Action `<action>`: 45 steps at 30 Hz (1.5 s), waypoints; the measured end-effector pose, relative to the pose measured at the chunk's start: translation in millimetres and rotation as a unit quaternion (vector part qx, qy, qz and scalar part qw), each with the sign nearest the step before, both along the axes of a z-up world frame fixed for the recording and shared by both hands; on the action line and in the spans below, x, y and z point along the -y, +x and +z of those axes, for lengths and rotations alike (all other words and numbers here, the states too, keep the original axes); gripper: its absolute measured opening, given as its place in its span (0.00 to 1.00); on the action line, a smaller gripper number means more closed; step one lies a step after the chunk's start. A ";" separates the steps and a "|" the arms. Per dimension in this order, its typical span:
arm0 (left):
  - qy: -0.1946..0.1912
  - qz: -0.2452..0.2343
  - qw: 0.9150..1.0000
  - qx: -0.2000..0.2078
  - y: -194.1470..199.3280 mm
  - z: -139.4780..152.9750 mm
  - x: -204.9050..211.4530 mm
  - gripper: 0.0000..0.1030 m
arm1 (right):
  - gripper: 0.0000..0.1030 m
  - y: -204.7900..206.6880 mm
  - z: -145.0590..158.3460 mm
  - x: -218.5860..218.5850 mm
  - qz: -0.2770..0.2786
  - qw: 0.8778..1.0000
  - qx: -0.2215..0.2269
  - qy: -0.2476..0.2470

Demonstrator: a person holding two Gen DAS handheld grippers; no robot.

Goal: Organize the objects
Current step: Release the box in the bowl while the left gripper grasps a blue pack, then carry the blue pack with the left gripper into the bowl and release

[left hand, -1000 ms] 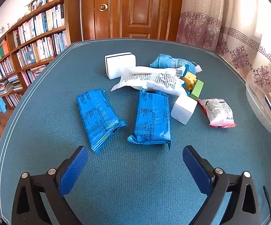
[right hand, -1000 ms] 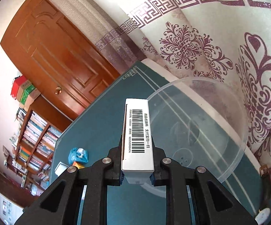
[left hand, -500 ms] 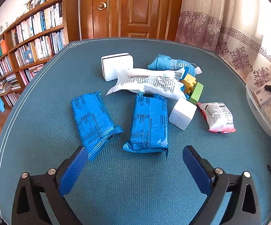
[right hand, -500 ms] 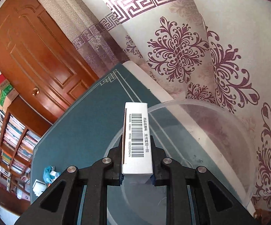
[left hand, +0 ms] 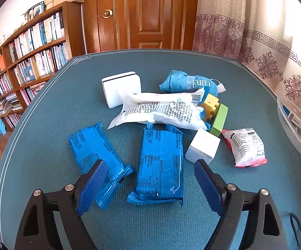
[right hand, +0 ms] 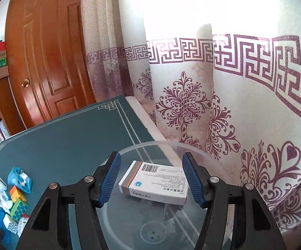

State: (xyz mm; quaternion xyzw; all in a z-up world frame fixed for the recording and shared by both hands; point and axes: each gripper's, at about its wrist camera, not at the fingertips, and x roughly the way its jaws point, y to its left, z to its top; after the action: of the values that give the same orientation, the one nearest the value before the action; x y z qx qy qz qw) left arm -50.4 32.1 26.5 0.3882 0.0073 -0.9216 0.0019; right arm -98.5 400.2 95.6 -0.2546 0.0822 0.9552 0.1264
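- Right gripper (right hand: 151, 180), jaws opening, hovers over a clear bowl (right hand: 217, 156); a medicine box (right hand: 153, 182) lies loose between its pads.
- Left gripper (left hand: 148, 184), jaws closing but wide, straddles a blue packet (left hand: 159, 164) without touching it.

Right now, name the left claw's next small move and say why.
Probably ease down and shut on the blue packet: the left claw, its jaws closing, already straddles it without touching. The right claw, jaws opening, has let go of the medicine box inside the clear bowl.
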 end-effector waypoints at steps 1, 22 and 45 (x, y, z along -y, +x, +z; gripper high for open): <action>-0.004 -0.001 1.000 -0.003 -1.2 -0.1 -0.8 0.81 | 0.61 4.2 0.6 4.0 0.008 1.000 -0.002 -0.002; -0.041 -0.061 0.997 0.023 -25.4 -14.0 -7.8 0.68 | 0.61 51.2 -22.6 53.1 0.107 0.993 0.036 -0.029; -0.001 -0.092 0.995 -0.044 12.3 42.3 -38.6 0.42 | 0.61 80.7 -37.0 38.0 0.105 0.992 0.056 -0.052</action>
State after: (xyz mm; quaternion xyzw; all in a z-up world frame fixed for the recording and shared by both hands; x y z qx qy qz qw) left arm -38.1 70.7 68.8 0.3466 -0.0289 -0.9339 -0.0828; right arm -17.8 362.2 58.6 -0.3216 0.0975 0.9417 0.0168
